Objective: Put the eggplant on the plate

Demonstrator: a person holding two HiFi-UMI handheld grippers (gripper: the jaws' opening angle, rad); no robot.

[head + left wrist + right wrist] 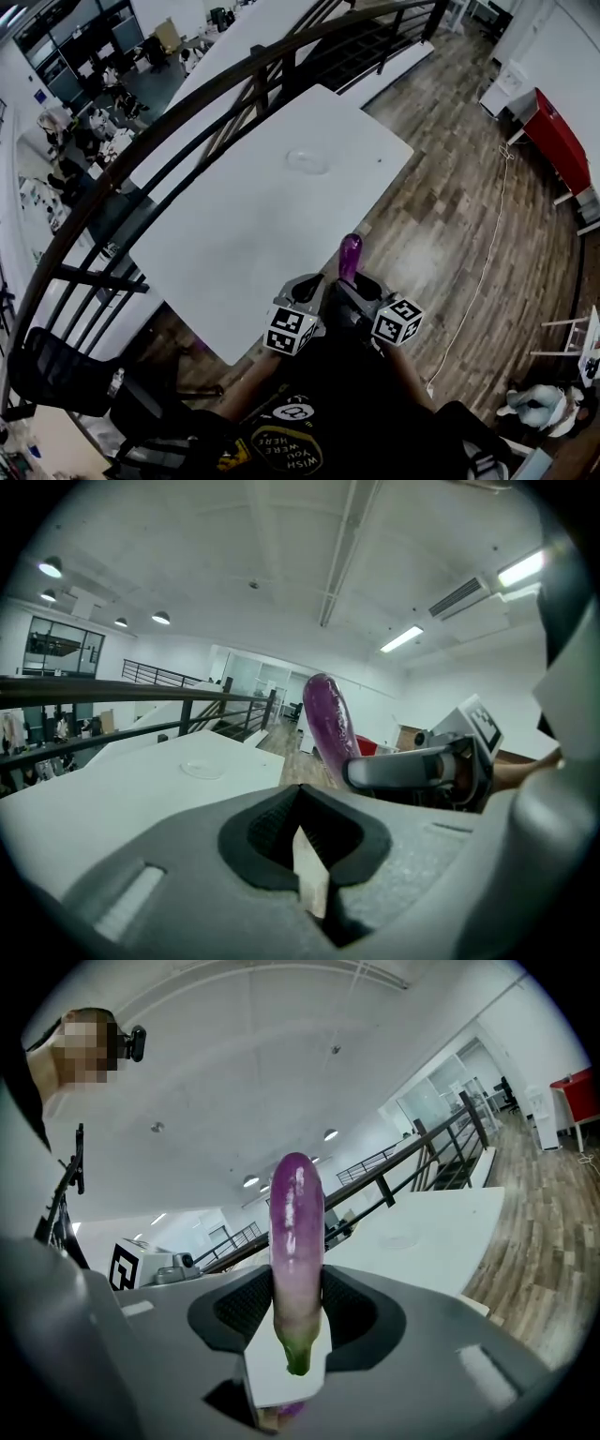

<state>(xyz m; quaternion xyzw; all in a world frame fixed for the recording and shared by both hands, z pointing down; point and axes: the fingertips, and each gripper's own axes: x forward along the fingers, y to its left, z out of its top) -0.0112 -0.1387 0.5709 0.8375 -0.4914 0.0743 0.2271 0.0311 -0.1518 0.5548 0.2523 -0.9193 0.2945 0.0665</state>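
A purple eggplant (297, 1232) with a green stem stands upright between the jaws of my right gripper (298, 1283), which is shut on its lower end. In the head view the eggplant (350, 255) sticks up just past the near right edge of the white table (244, 234). My left gripper (302, 292) is close beside the right gripper (352, 287); its jaws (300, 794) are shut with nothing between them. The clear plate (307, 161) lies on the far part of the table, well ahead of both grippers. The left gripper view also shows the eggplant (328, 726) and the plate (203, 769).
A dark metal railing (187, 103) runs along the table's far and left sides, with a lower floor beyond it. Wooden floor (450, 216) lies to the right, with a red cabinet (558, 141). A black chair (56, 370) stands at the near left.
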